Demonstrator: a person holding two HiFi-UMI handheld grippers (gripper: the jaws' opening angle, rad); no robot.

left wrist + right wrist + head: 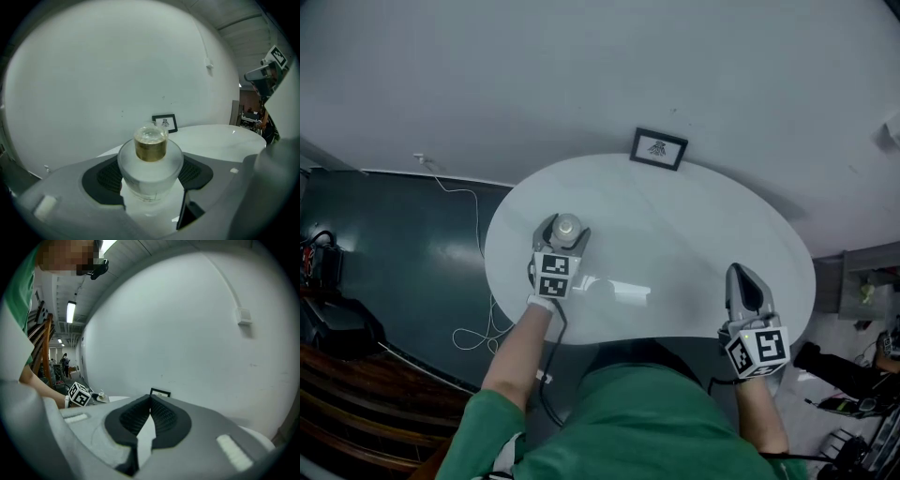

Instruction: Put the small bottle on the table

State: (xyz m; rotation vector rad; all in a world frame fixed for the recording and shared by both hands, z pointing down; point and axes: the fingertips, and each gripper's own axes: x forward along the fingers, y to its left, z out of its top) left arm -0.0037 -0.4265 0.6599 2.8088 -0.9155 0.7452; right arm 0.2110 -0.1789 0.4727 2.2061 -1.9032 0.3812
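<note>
A small clear bottle [568, 225] with a gold collar and clear cap stands upright at the left side of the white oval table [675, 234]. My left gripper [562, 236] is shut on it. In the left gripper view the bottle [150, 159] fills the gap between the black pads [108, 176], which press on both its sides. Whether its base touches the table I cannot tell. My right gripper [743, 278] rests over the table's right front, shut and empty. In the right gripper view its [150, 402] pads meet at the tips.
A small black picture frame [658, 148] stands at the table's far edge against the white wall. A white cable [474, 217] trails over the dark floor at left. Wooden furniture [356, 394] sits at bottom left, and clutter [862, 291] lies at right.
</note>
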